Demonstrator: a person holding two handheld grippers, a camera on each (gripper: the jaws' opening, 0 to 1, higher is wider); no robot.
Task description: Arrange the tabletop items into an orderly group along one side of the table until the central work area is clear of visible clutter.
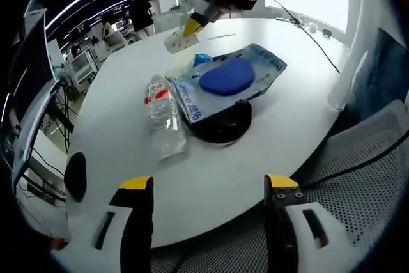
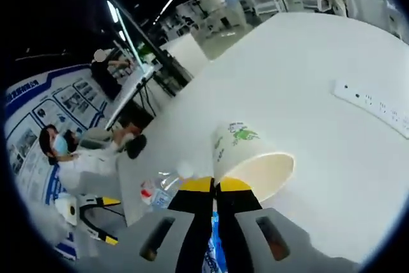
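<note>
The paper cup (image 2: 250, 158) hangs tipped over the far side of the white table (image 2: 307, 87), pinched at its rim by the right gripper (image 2: 215, 187), jaws nearly together. It looks light and crushable, so grip gently. The left gripper (image 1: 208, 183) hovers wide apart near the plastic bottle (image 1: 163, 116) and blue pouch (image 1: 230, 81).

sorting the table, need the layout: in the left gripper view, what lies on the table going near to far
plastic bottle → black round disc → blue-and-white pouch → paper cup, pinched by the right tongs
</note>
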